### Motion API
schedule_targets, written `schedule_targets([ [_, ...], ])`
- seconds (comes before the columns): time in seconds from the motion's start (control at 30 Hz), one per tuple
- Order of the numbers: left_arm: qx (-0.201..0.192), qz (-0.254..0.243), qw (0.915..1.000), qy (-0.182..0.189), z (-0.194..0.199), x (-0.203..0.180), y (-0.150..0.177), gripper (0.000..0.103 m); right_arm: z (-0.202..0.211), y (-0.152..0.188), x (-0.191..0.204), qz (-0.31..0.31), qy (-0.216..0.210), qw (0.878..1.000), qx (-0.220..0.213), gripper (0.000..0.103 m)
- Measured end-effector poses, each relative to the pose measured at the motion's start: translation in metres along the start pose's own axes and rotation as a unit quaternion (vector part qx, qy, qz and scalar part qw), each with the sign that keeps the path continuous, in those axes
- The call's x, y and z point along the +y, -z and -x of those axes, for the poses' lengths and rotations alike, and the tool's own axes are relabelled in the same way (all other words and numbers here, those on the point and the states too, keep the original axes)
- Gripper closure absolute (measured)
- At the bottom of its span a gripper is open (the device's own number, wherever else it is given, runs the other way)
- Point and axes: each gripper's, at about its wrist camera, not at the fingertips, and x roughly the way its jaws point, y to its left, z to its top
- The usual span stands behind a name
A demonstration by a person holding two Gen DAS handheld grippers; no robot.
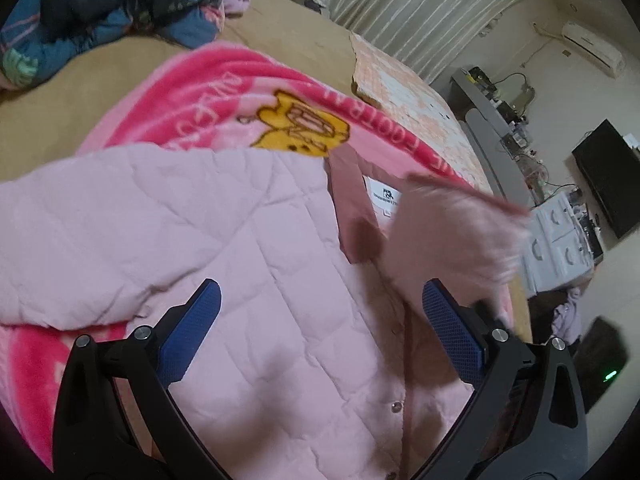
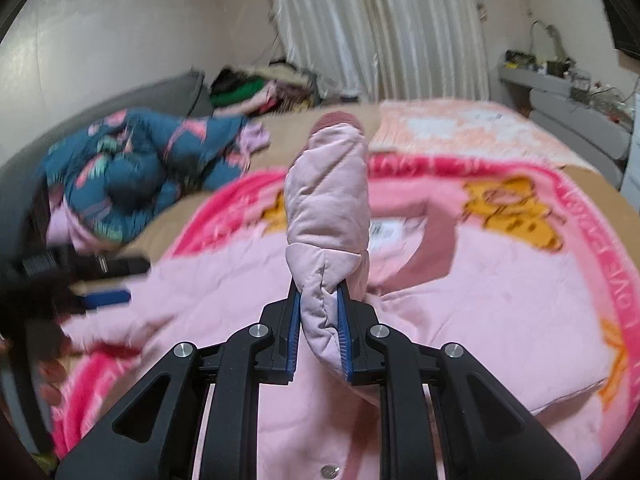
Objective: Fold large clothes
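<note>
Pink quilted jacket (image 1: 248, 264) lies spread front-up on a brighter pink blanket (image 1: 224, 80) covering a bed (image 1: 288, 28). The right gripper (image 2: 319, 330) is pressed together on one sleeve (image 2: 328, 200), pinching it near the cuff so the sleeve stands up in front of the camera, its darker ribbed end topmost. The left gripper (image 1: 320, 330) hovers over the jacket front with jaws spread and nothing between them.

The step in hand looks like folding the sleeve across the body. The next move probably calls for laying it flat over the snap buttons (without bunching), then letting go.

The left view alone shows the collar label (image 1: 384, 196) clearly; there the sleeve is only a blurred pink shape. The right view alone shows the grip itself, plus a blue patterned garment (image 2: 132, 172) heaped well apart at the bed's far side.
</note>
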Motion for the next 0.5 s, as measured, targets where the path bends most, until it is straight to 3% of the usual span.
schedule_targets([
  [0.2, 0.026, 0.021, 0.9992, 0.023, -0.016, 0.004, 0.009, 0.008, -0.016, 0.031, 0.024, 0.032, -0.014, 0.999, 0.04, 0.079],
  [0.3, 0.028, 0.027, 0.999, 0.023, -0.019, 0.006, 0.013, 0.008, -0.022, 0.043, 0.031, 0.048, -0.019, 0.996, 0.067, 0.07],
  [0.4, 0.043, 0.032, 0.998, 0.033, -0.026, 0.007, 0.018, 0.008, -0.029, 0.057, 0.037, 0.057, -0.029, 0.993, 0.102, 0.055],
  [0.43, 0.049, 0.036, 0.9973, 0.04, -0.028, 0.007, 0.021, 0.008, -0.031, 0.061, 0.038, 0.055, -0.037, 0.991, 0.115, 0.046],
  [0.5, 0.063, 0.038, 0.9962, 0.047, -0.036, 0.007, 0.029, 0.008, -0.028, 0.068, 0.039, 0.057, -0.048, 0.988, 0.133, 0.041],
])
